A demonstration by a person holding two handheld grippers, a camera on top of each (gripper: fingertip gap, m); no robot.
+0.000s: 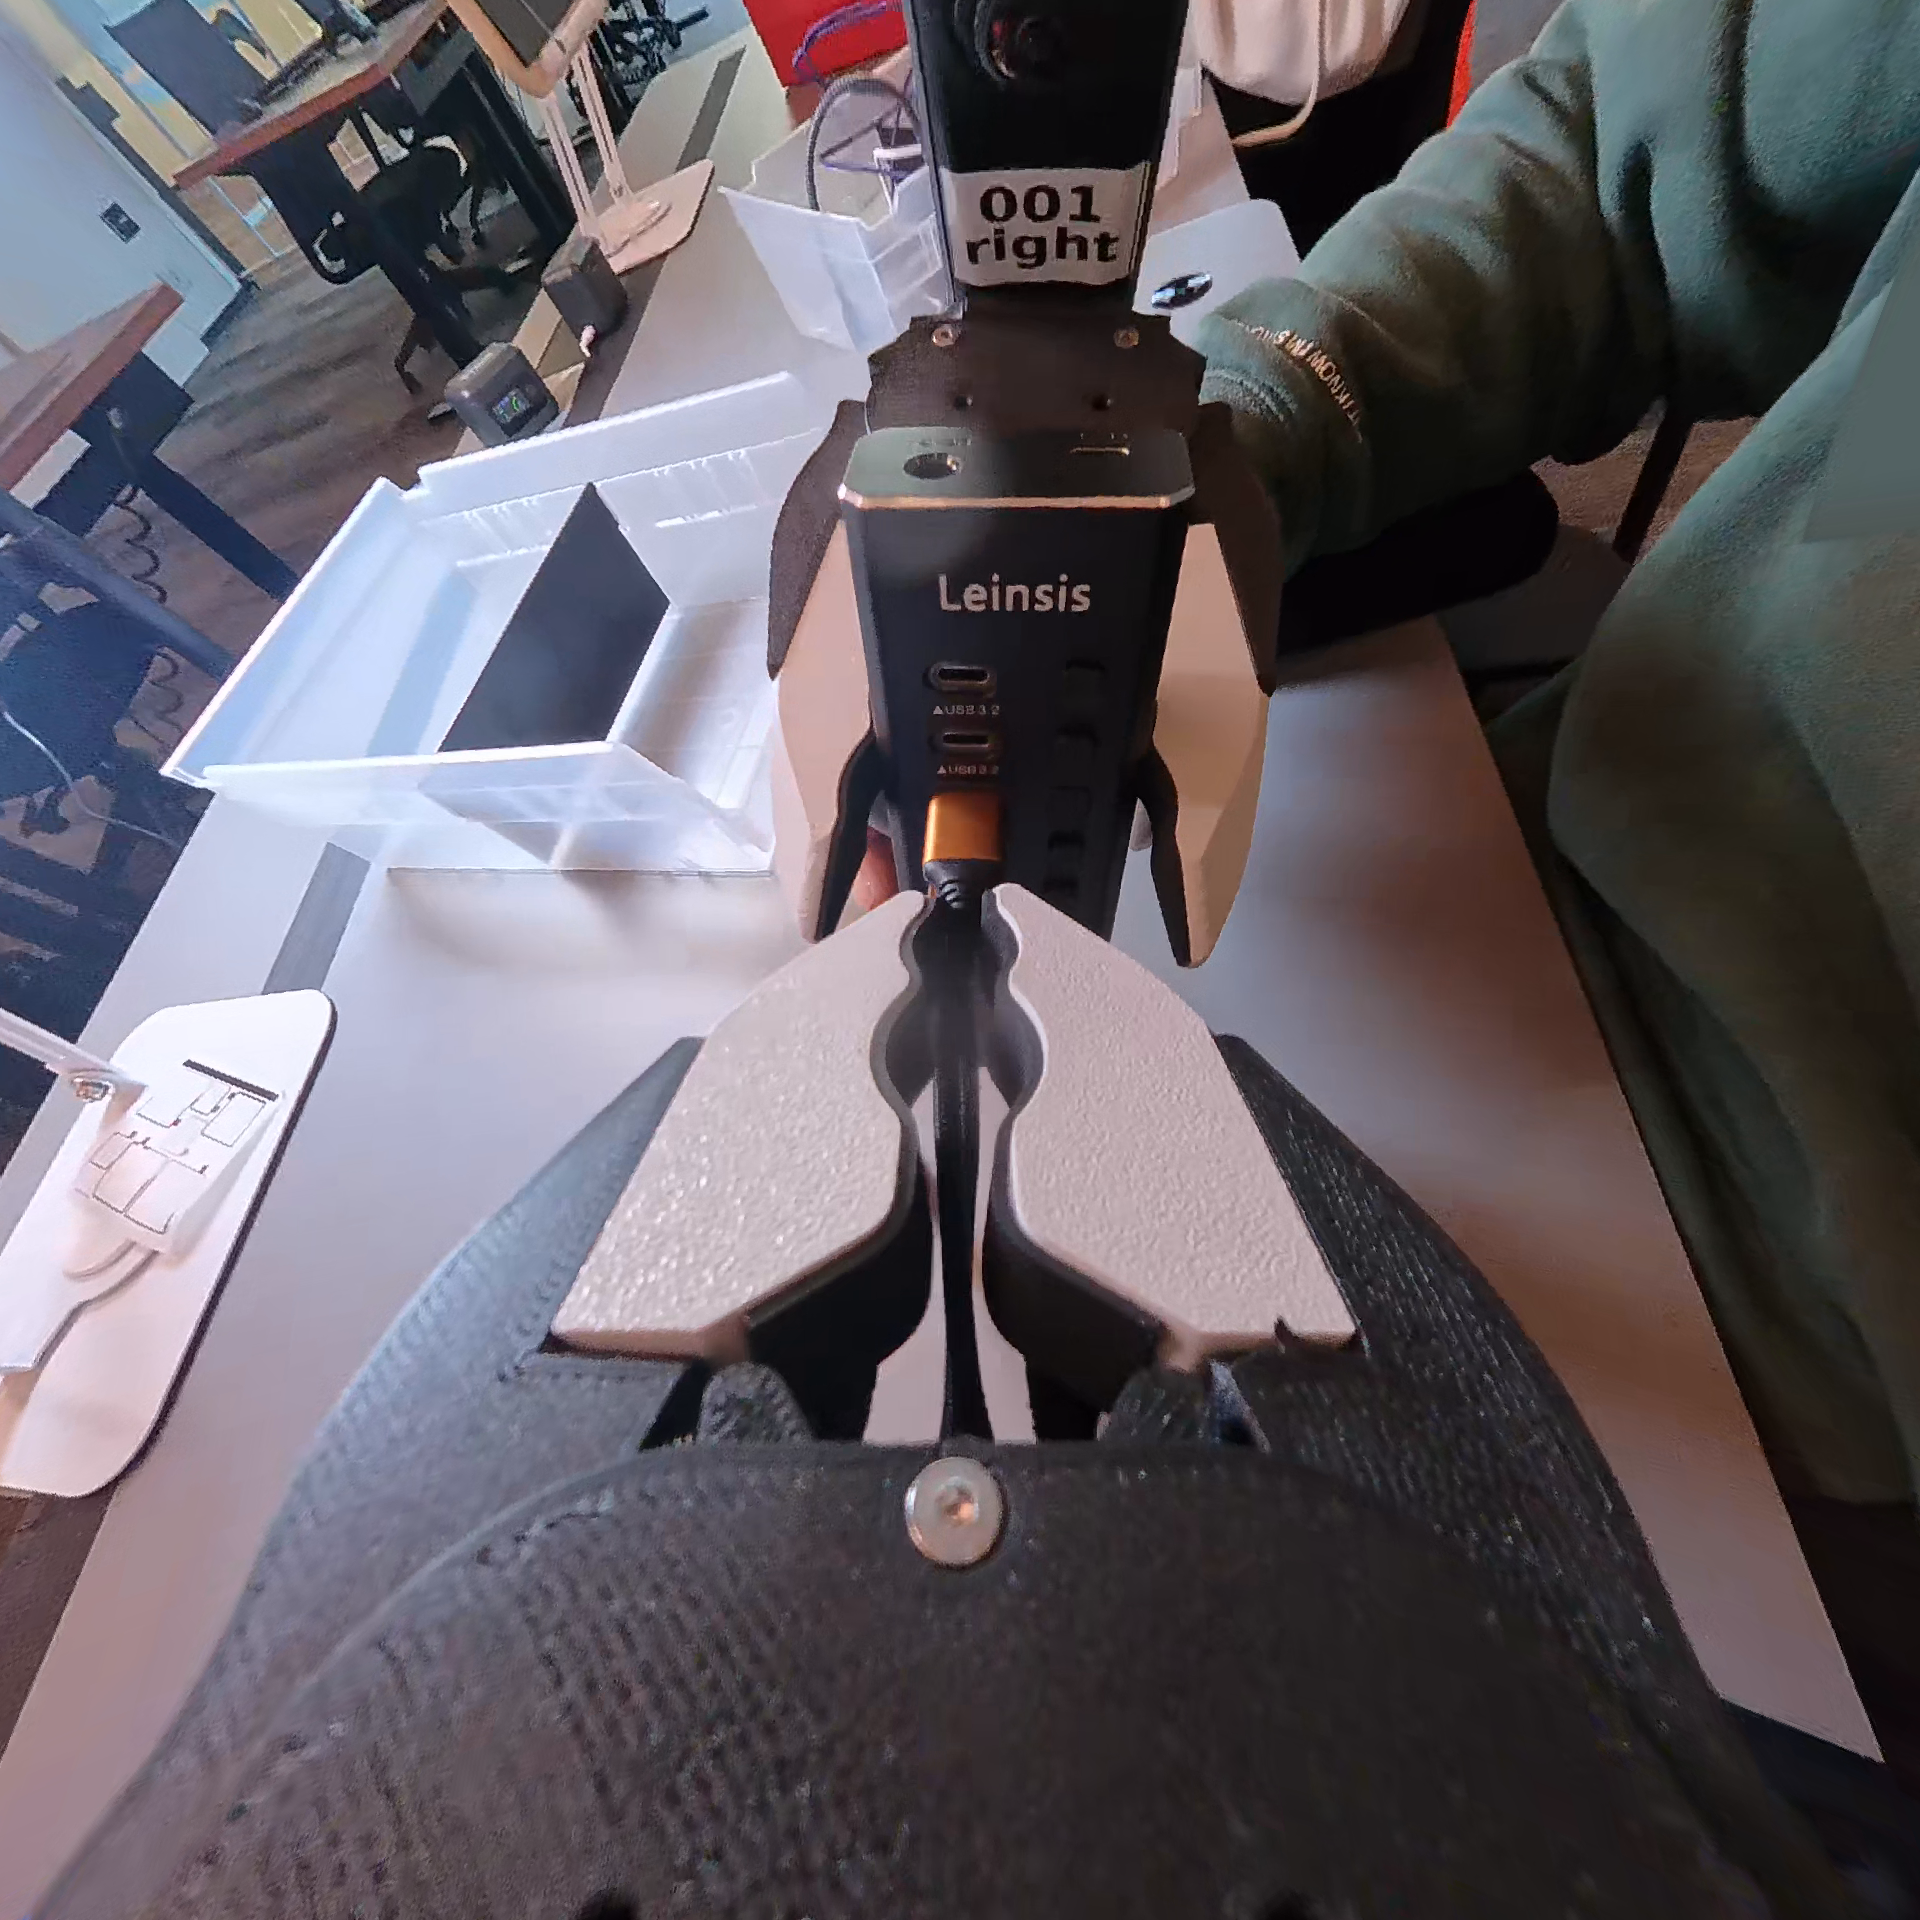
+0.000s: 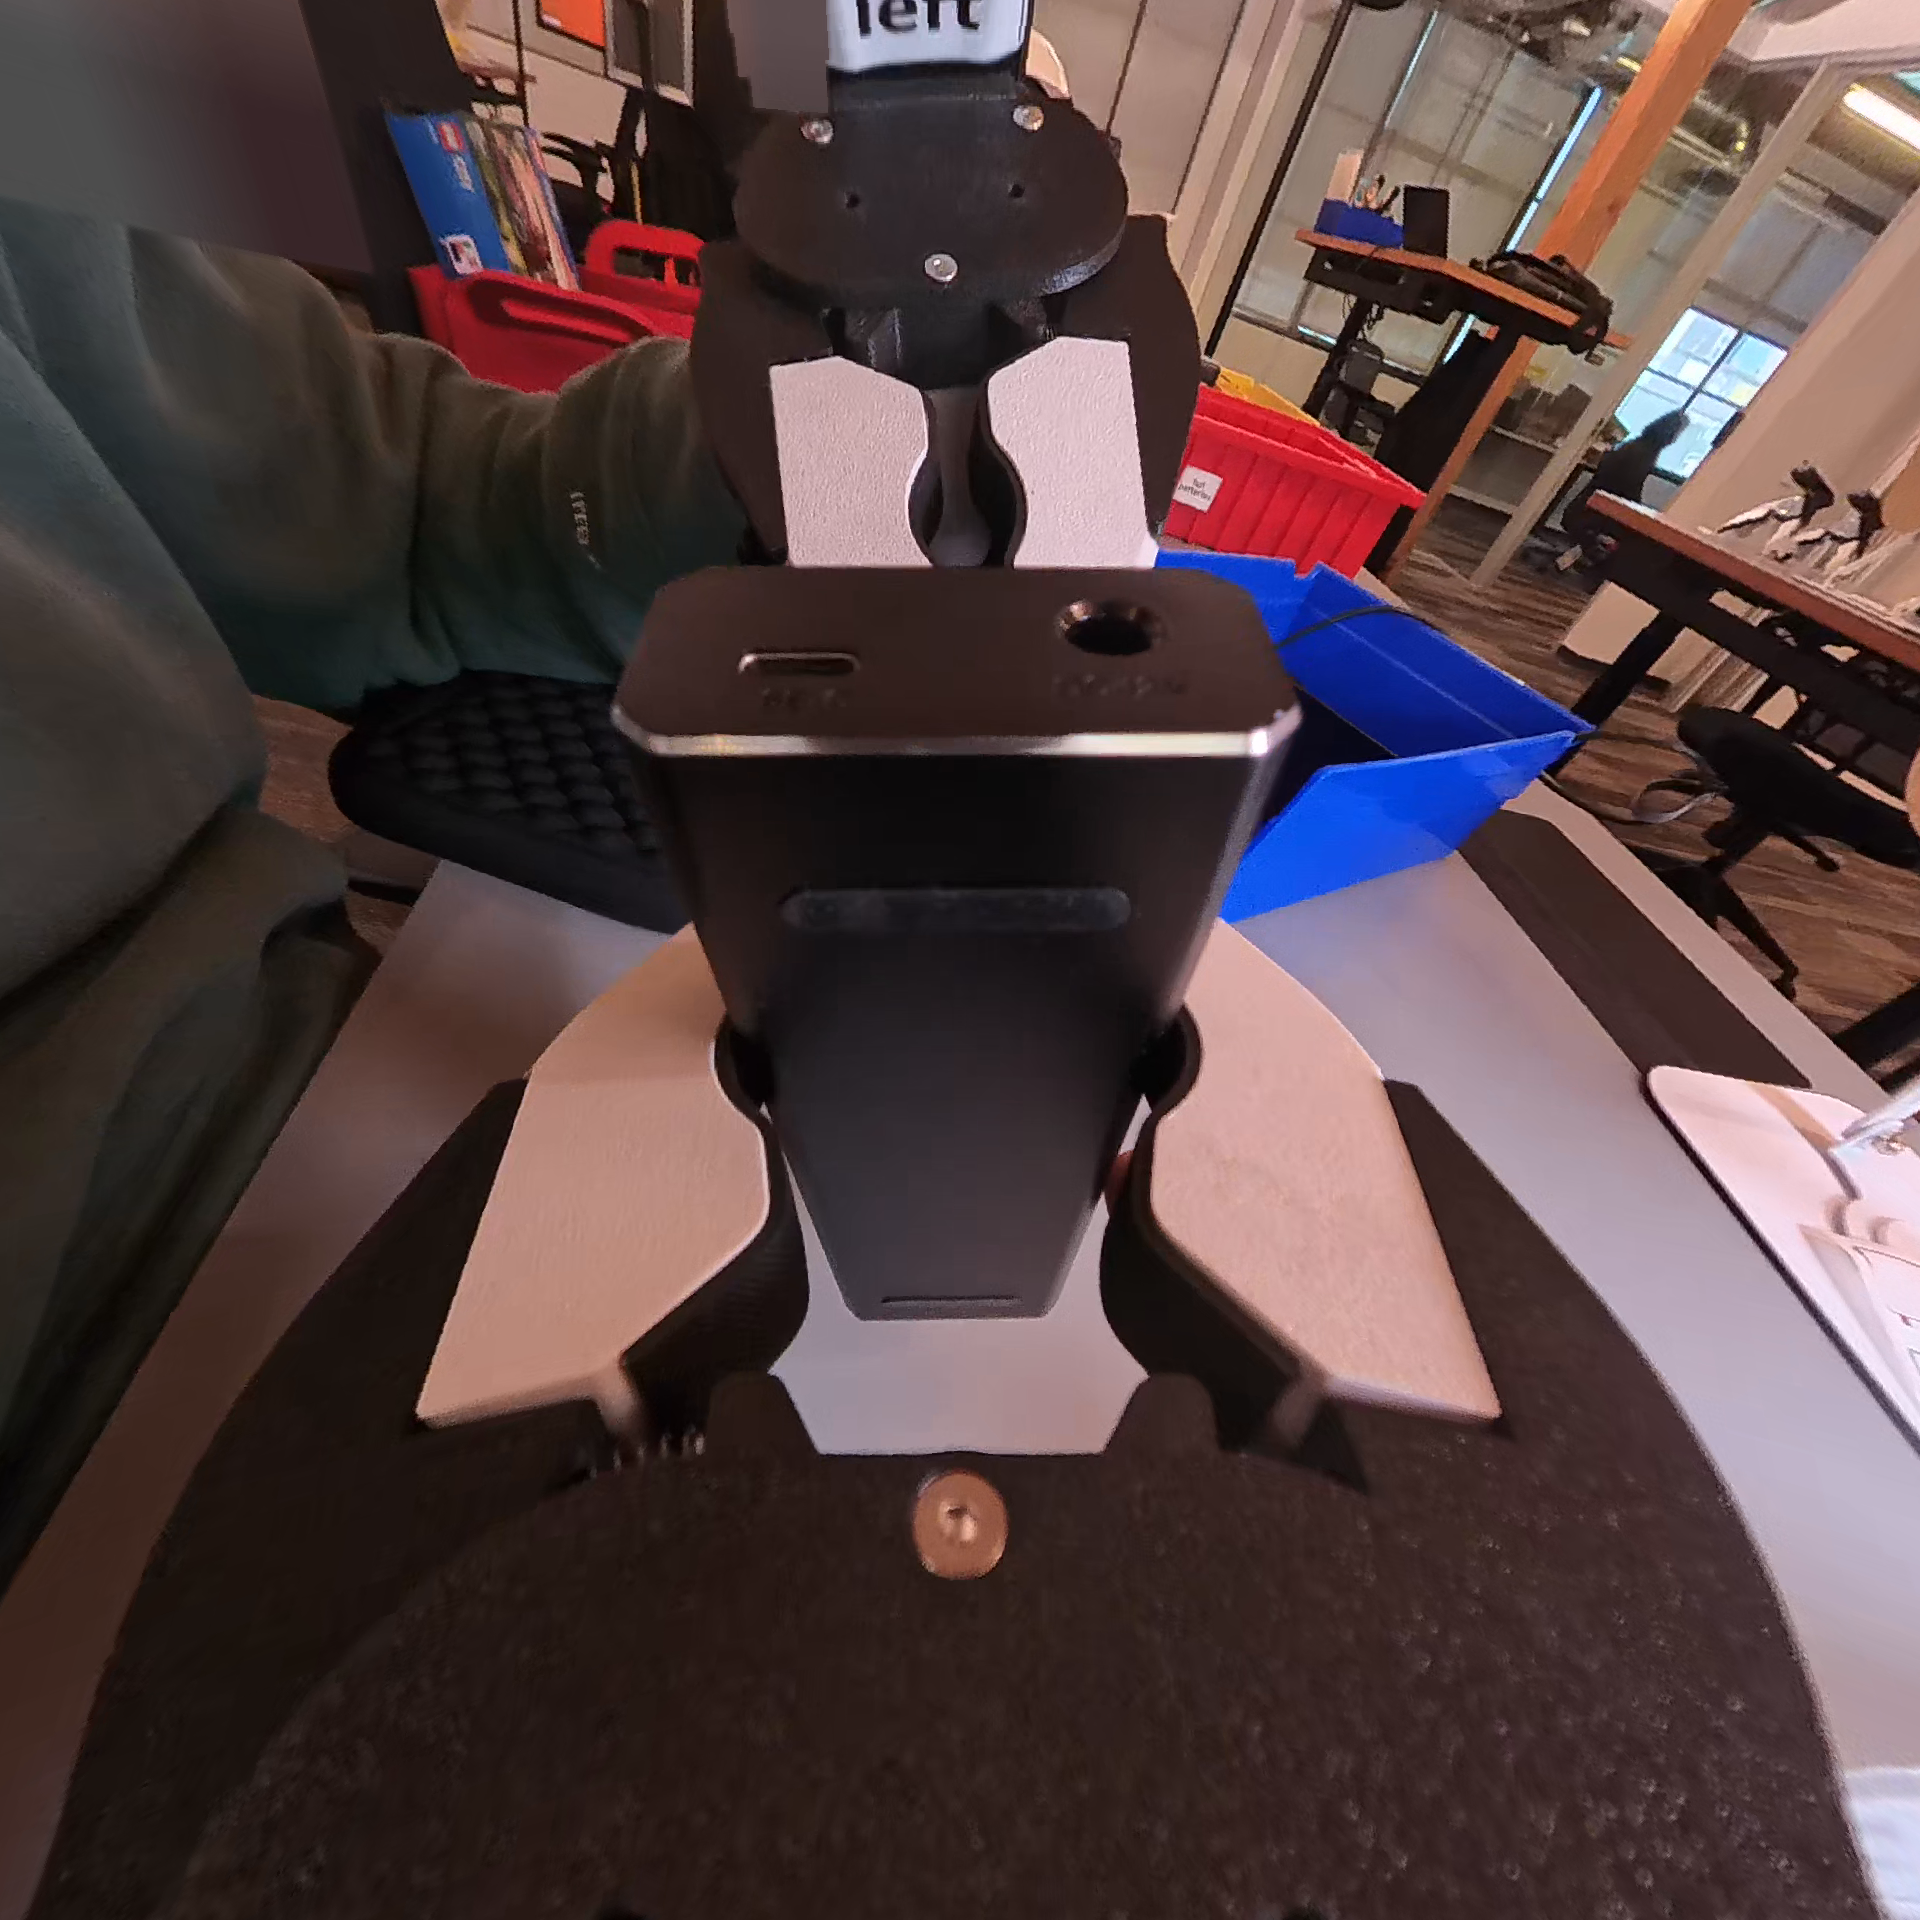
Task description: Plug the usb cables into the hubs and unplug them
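left gripper point(image 1: 961, 909) fingers pinched on black cable point(image 1: 956, 1143); orange plug point(image 1: 963, 831) seated at 12 o'clock in hub point(image 1: 1013, 623), clamped by right gripper point(image 2: 951, 1049); axes collinear.

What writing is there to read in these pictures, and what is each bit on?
I don't repeat writing; here is where it stands.
White sticker on the right gripper: large print.
Hub face: pale lettering, tiny port marks.
Green sleeve: small, blurred.
Second white sticker on the left gripper: cut off.
Red bin label: too small.
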